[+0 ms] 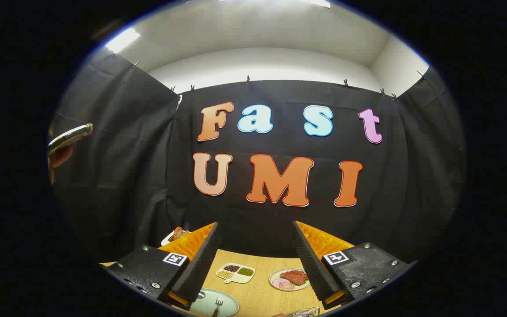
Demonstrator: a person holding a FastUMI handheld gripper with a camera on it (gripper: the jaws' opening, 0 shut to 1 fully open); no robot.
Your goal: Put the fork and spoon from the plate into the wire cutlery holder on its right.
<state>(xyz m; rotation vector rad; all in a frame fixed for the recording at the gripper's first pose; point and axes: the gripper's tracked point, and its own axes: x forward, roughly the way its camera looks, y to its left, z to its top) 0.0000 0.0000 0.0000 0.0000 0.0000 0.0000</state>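
Note:
My gripper [255, 255] is raised well above the wooden table [260, 293], its fingers wide apart with nothing between them. Far below, near the left finger [200, 259], lies a pale green plate [225, 304]. A fork [217, 305] rests on it, and a rounded bit of metal at its rim [201, 294] may be the spoon. To the plate's right, low between the fingers, the top of the wire cutlery holder [305, 312] just pokes into sight.
A small divided dish of beans [235, 271] and a plate of meat [289, 279] sit farther back on the table. A hand holding a phone [69, 136] is off to the left. The black cloth wall stands behind the table.

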